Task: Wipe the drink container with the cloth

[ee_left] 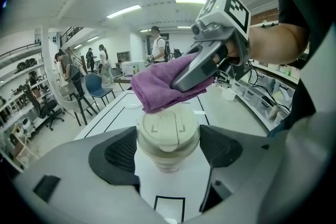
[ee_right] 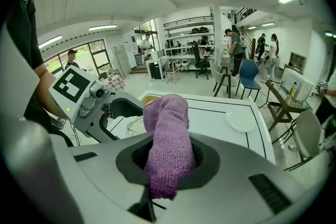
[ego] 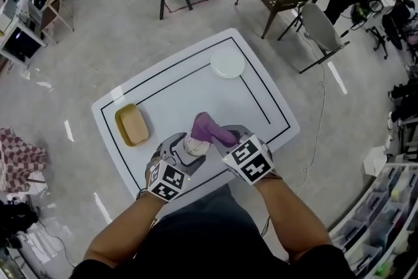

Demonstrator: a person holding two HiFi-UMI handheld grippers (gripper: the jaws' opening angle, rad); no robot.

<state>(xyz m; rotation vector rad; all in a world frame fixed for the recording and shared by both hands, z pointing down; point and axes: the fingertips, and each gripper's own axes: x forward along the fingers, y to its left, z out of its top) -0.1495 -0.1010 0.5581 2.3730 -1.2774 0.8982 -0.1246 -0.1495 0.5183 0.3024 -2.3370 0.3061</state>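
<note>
Clear container [ee_left: 167,140], beige flip lid (purple cloth [ee_right: 167,149] atop).

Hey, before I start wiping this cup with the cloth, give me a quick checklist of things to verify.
1. The left claw is shut on the lidded cup: ok.
2. The right claw is shut on the purple cloth: ok.
3. The purple cloth meets the lid at its far edge: ok.
4. The flip tab is down: ok.
5. The cup base rests on the table: cannot tell.
6. The white plate and yellow dish are clear of both claws: ok.
</note>
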